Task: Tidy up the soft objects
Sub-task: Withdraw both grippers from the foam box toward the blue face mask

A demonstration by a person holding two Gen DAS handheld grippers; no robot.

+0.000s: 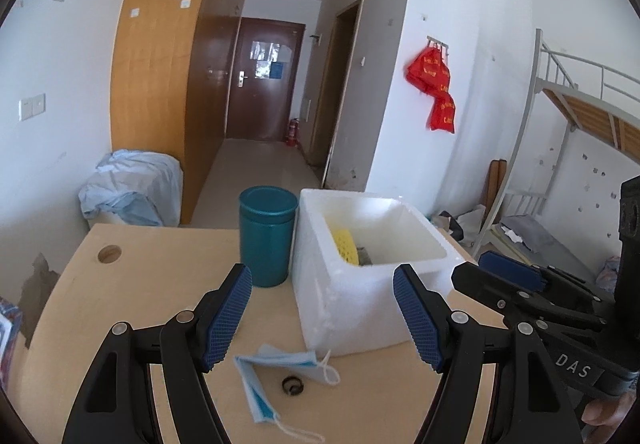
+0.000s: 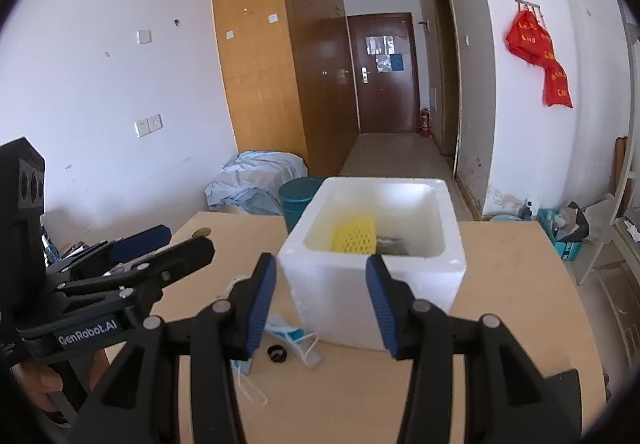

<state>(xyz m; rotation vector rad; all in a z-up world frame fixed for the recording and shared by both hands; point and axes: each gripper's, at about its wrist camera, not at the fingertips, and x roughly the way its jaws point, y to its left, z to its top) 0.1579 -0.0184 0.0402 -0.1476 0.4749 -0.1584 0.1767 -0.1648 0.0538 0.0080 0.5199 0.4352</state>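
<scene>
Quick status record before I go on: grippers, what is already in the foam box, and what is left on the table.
left gripper: open, empty, above the face mask
right gripper: open, empty, facing the foam box
foam box: on the table, holds a yellow foam net
face mask: on the table in front of the box, not yet picked up
small black ring: beside the mask
teal canister: upright, left of the box

"DAS" on right gripper (image 1: 516,268) body; "GenRobot.AI" on left gripper (image 2: 160,240) body. Red bags' (image 1: 434,84) print unreadable.
</scene>
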